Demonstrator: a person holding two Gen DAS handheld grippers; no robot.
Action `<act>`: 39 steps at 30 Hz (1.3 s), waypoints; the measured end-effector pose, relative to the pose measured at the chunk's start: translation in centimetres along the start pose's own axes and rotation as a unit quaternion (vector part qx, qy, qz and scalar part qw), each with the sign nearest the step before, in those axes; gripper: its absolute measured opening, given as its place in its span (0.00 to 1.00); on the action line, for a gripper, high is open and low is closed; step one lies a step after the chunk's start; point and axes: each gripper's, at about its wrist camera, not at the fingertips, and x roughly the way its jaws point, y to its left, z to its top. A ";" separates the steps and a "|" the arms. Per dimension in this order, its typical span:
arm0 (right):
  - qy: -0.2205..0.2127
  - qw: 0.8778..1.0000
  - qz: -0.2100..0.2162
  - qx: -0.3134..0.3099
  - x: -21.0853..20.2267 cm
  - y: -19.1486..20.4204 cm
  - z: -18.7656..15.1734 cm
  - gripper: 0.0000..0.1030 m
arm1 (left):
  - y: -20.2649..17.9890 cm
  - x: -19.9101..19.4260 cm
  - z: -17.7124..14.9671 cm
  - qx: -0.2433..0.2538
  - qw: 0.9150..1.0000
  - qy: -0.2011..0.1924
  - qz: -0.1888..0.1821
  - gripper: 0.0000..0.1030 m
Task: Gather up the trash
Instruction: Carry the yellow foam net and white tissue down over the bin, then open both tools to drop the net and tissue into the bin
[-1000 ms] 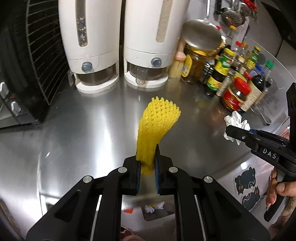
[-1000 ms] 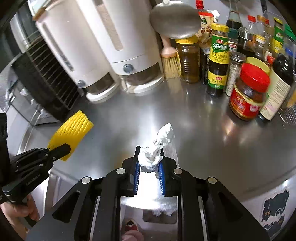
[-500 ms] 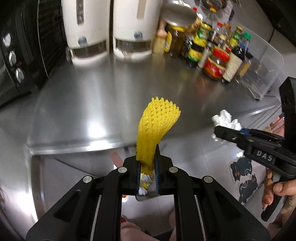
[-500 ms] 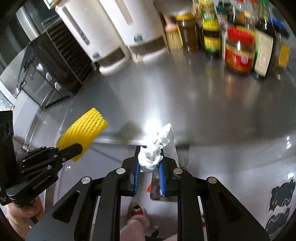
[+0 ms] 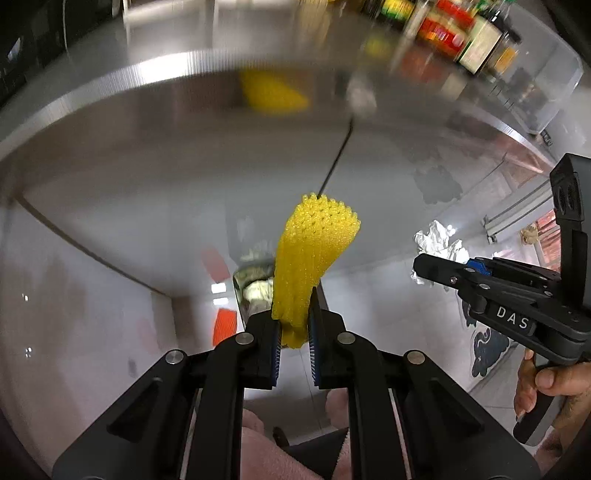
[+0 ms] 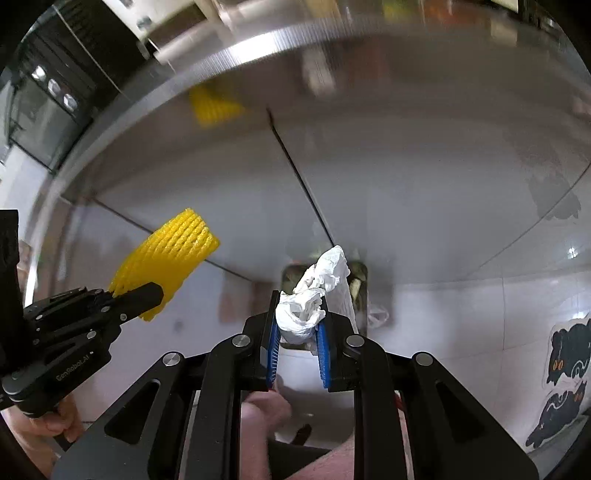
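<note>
Between two grippers: one foam net, one tissue.

Place: a home kitchen.
Counter: a stainless steel counter ran above and beyond the fingers, its steel front facing them.
Condiments: blurred sauce bottles and jars stood on it, up and to the right of the fingers.
Oven: a black appliance with knobs sat far up-left.
Floor: pale tiles lay below, with cat stickers at lower right.
</note>
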 end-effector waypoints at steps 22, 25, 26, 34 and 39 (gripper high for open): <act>0.053 0.998 0.014 0.042 23.3 -4.3 -5.9 0.20 | 5.9 25.7 -7.2 -0.029 0.997 0.071 -0.018 0.11; 0.061 0.997 0.015 0.051 24.8 -4.8 -5.8 0.20 | 6.1 28.3 -7.6 -0.026 0.996 0.083 -0.020 0.11; 0.062 0.997 0.013 0.054 25.3 -5.2 -5.7 0.20 | 6.1 29.0 -7.6 -0.025 0.996 0.086 -0.020 0.11; 0.057 0.996 -0.006 0.062 27.1 -5.9 -4.9 0.55 | 6.5 31.3 -7.5 -0.020 0.996 0.082 -0.025 0.32; 0.049 0.997 -0.007 0.066 27.0 -6.3 -4.8 0.61 | 6.7 30.8 -7.3 -0.024 0.997 0.063 -0.022 0.53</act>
